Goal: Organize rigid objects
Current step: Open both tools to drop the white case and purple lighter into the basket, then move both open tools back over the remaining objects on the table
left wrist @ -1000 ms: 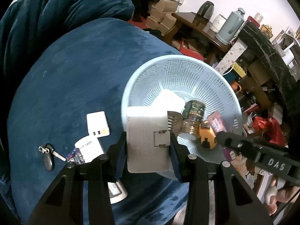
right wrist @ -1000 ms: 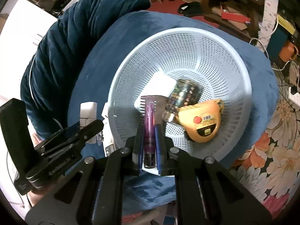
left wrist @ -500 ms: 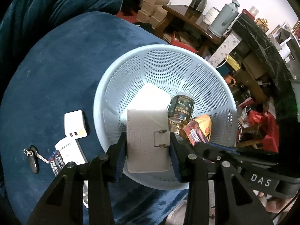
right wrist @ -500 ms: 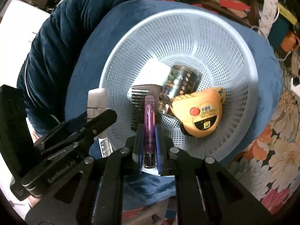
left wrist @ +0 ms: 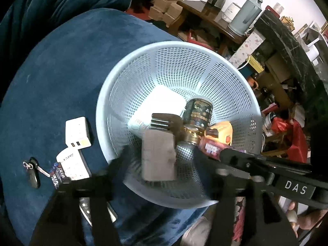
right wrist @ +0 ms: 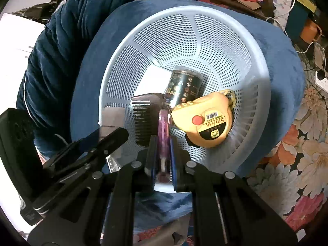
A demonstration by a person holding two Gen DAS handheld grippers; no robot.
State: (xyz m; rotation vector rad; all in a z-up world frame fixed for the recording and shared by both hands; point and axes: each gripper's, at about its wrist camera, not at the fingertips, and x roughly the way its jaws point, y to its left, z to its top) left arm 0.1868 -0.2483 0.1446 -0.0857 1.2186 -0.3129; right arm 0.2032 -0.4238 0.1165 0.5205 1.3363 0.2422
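Your left tongs (left wrist: 160, 160) just sprang apart, dropping the white box (left wrist: 158, 156) into the basket (left wrist: 184, 61); right tongs (right wrist: 163, 162), clamped on the purple pen (right wrist: 163, 127), should lower before letting go

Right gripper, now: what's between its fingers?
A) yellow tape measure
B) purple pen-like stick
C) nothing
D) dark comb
B. In the right wrist view the right gripper is shut on the purple stick, held over the basket; the tape measure and the comb lie loose inside the basket.
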